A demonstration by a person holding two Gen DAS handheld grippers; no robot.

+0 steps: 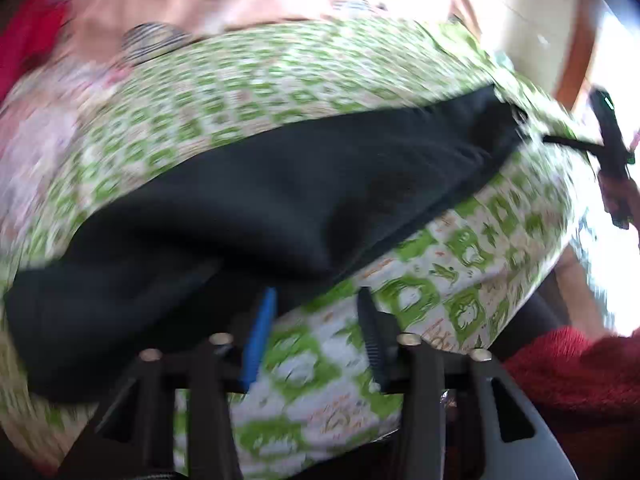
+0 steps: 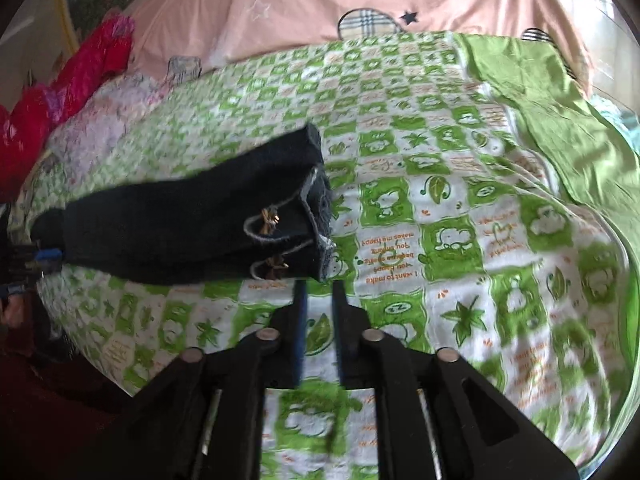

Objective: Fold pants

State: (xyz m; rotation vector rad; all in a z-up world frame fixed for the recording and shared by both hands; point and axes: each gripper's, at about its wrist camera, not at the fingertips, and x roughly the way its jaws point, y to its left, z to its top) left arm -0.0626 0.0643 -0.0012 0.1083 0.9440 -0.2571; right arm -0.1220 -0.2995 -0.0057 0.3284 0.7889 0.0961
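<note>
Black pants (image 1: pixel 280 200) lie as a long folded band across the green-and-white patterned bedspread (image 1: pixel 460 272). My left gripper (image 1: pixel 316 300) is open, its blue pad at the near edge of the pants' wide end. In the right wrist view the leg cuffs (image 2: pixel 308 216) with small gold bows lie just ahead of my right gripper (image 2: pixel 320 284), which is open and empty, fingertips just short of the cuffs. The right gripper also shows far right in the left wrist view (image 1: pixel 612 148), beyond the cuff end. The left gripper (image 2: pixel 44 258) shows at the pants' other end.
A pink quilt (image 2: pixel 320 0) with checked patches lies at the back of the bed. A red garment (image 2: pixel 80 76) sits at the far left. A plain green sheet (image 2: pixel 560 112) covers the right side. A red sleeve (image 1: pixel 580 380) is at lower right.
</note>
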